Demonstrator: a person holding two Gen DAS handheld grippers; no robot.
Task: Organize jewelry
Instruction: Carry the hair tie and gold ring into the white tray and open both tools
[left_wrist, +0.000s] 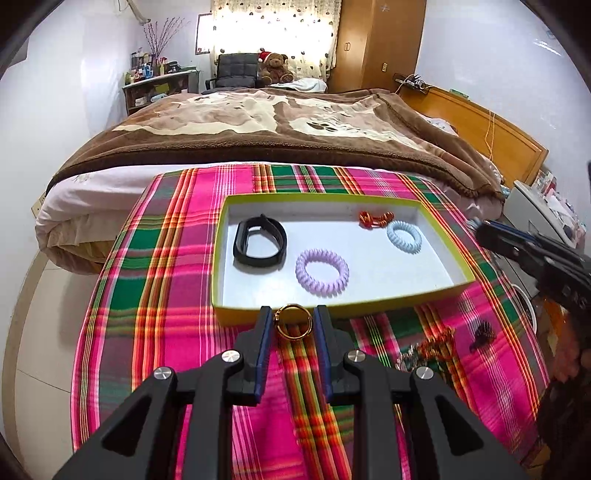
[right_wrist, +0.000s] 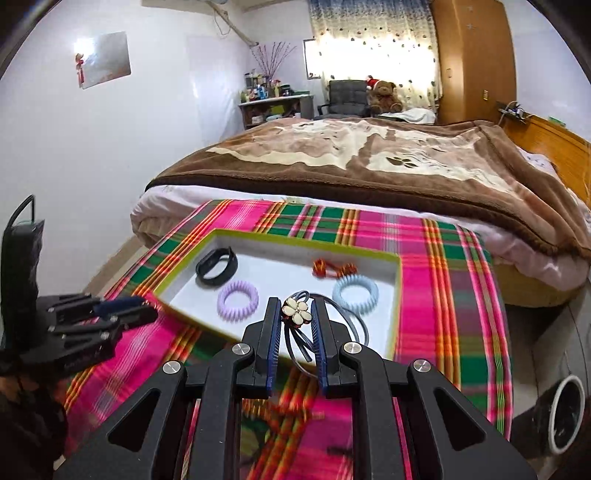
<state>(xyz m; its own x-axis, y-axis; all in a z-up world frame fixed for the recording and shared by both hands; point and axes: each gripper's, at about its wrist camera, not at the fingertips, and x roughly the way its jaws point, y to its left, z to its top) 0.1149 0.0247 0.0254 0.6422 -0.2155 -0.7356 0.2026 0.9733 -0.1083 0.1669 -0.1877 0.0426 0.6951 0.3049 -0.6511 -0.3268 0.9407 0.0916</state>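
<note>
A yellow-rimmed white tray (left_wrist: 458, 275) (right_wrist: 397, 295) lies on a plaid cloth. Inside it are a black wristband (left_wrist: 258, 240) (right_wrist: 216, 266), a lilac coil hair tie (left_wrist: 322, 271) (right_wrist: 237, 301), a pale blue coil tie (left_wrist: 403, 237) (right_wrist: 355, 294) and a red-orange knotted tie (left_wrist: 375, 218) (right_wrist: 332, 268). My left gripper (left_wrist: 293, 321) is shut on a gold ring (left_wrist: 293, 320) just in front of the tray's near wall. My right gripper (right_wrist: 295, 312) is shut on a cream flower hair tie (right_wrist: 294, 309) with grey elastic loops, held over the tray's near right part.
Loose jewelry (left_wrist: 436, 349) and a dark clip (left_wrist: 482, 334) lie on the plaid cloth (left_wrist: 166, 295) to the right of the left gripper. A bed with a brown blanket (left_wrist: 258, 122) stands behind the table. A white-rimmed bin (right_wrist: 565, 413) sits on the floor at the right.
</note>
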